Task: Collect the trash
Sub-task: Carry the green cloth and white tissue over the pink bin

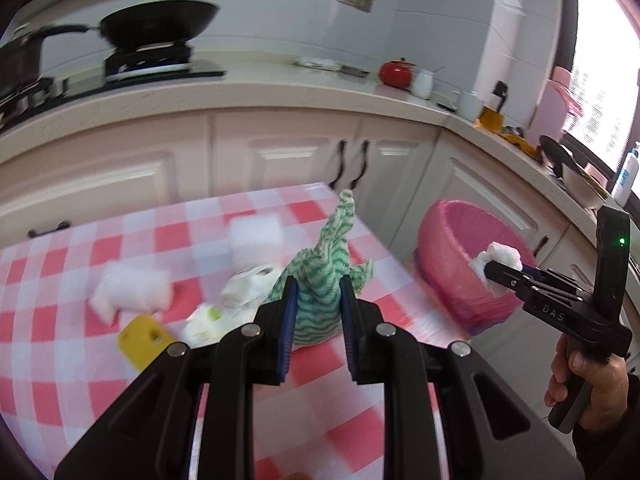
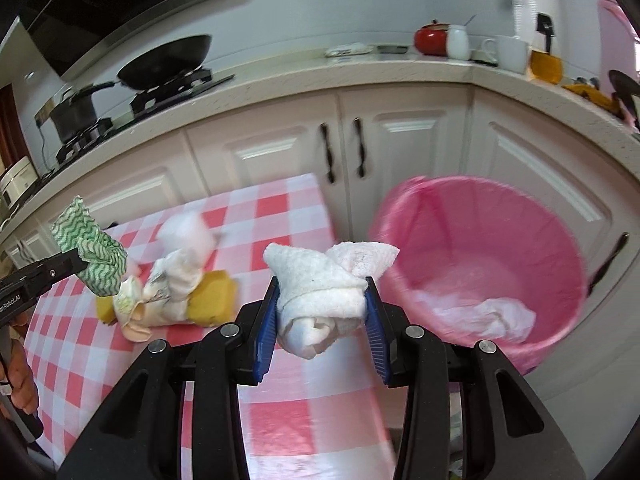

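My left gripper [image 1: 318, 288] is shut on a green-and-white wavy-striped cloth [image 1: 332, 264], lifted above the red-checked table [image 1: 120, 360]; the same cloth [image 2: 94, 256] shows at the left of the right wrist view. My right gripper [image 2: 320, 292] is shut on a crumpled white paper towel [image 2: 320, 280], held over the table's right edge near the pink-lined bin [image 2: 480, 256]. In the left wrist view that right gripper [image 1: 490, 272] holds the paper towel [image 1: 500, 256] above the bin [image 1: 452, 240]. More crumpled paper [image 2: 176, 276] lies on the table.
A yellow sponge [image 2: 212, 296] and a white tissue wad [image 2: 184, 232] lie among the litter. The bin holds a white wad [image 2: 492, 316]. White cabinets [image 2: 400, 140] stand behind, with a wok [image 2: 168, 60], red pot [image 2: 432, 38] and mugs [image 2: 508, 52] on the counter.
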